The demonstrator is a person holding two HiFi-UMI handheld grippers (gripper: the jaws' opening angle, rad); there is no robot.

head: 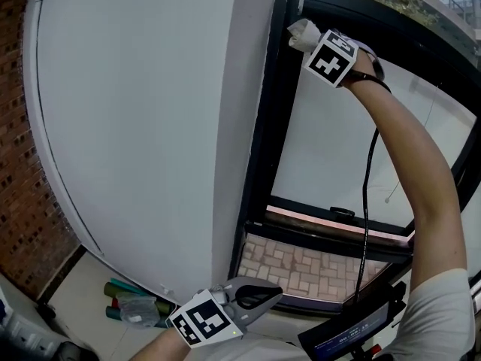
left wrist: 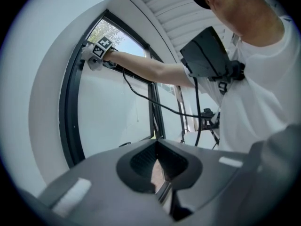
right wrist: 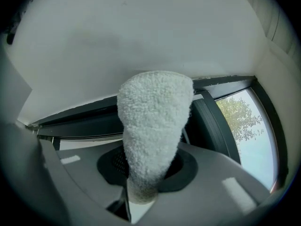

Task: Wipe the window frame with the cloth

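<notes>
**Status, read left to right**

1. The white wall (head: 143,126) fills the left of the head view. It takes no part in the task.
2. The left gripper (head: 259,298) hangs low, near the bottom of the head view and well apart from the work. In its own view its jaws stand together with nothing between them. I treat this gripper as idle.
3. The black window frame (head: 263,141) runs upward just right of the wall. Its upright member and lower rail are both in view.
4. The right gripper (head: 312,43) is raised at full arm's reach to the upper left corner of the frame. Its jaws are clamped on the cloth (right wrist: 153,126), a white, nubbly roll that stands out beyond the tips.
5. The free end of the cloth (head: 301,33) lies at the top of the upright member. I cannot confirm contact from either view; it is touching or just beside.

**Step in hand**

I judge that the wipe of the upright member is at or near its start, at the top corner.

**Next move**

- Press the cloth end firmly onto the frame face.
- Draw it down the upright in one steady stroke, without loosening the clamp.
- Keep the trailing cable (head: 368,201) off the glass.
</notes>
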